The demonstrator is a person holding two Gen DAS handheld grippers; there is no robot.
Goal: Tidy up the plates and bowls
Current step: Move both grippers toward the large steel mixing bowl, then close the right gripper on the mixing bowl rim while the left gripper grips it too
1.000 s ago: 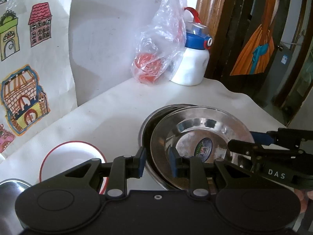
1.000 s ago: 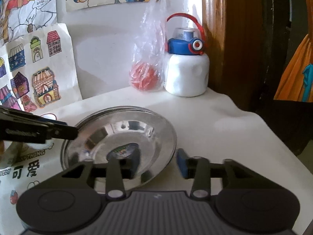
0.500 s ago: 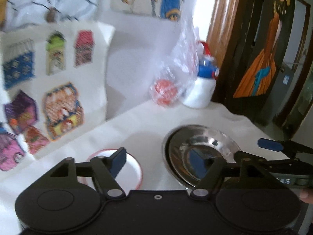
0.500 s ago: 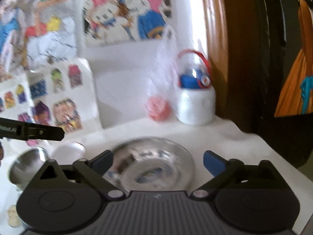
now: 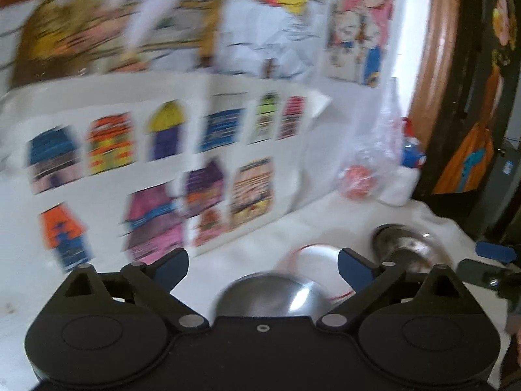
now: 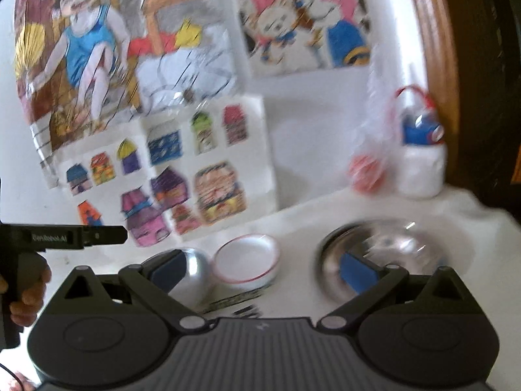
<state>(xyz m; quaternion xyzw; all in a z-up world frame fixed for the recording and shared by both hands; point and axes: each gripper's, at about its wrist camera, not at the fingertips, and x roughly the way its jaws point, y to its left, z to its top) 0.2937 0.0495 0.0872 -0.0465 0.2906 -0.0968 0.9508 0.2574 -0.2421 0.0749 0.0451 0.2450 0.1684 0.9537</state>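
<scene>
Sitting on the white table, stacked steel plates hold nothing; left tool opening, right tool spread wide, both empty.

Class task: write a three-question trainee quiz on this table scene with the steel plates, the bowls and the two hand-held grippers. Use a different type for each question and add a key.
1. True or false: the right gripper is clamped on the steel plates.
2. Multiple choice: what stands between the steel bowl and the steel plates in the right wrist view? A) the white bottle B) the white bowl with a red rim C) the plastic bag
3. Fill in: the left gripper's jaws are opening, and between them there is ____ held.

Key: 1 false; 2 B; 3 nothing
</scene>
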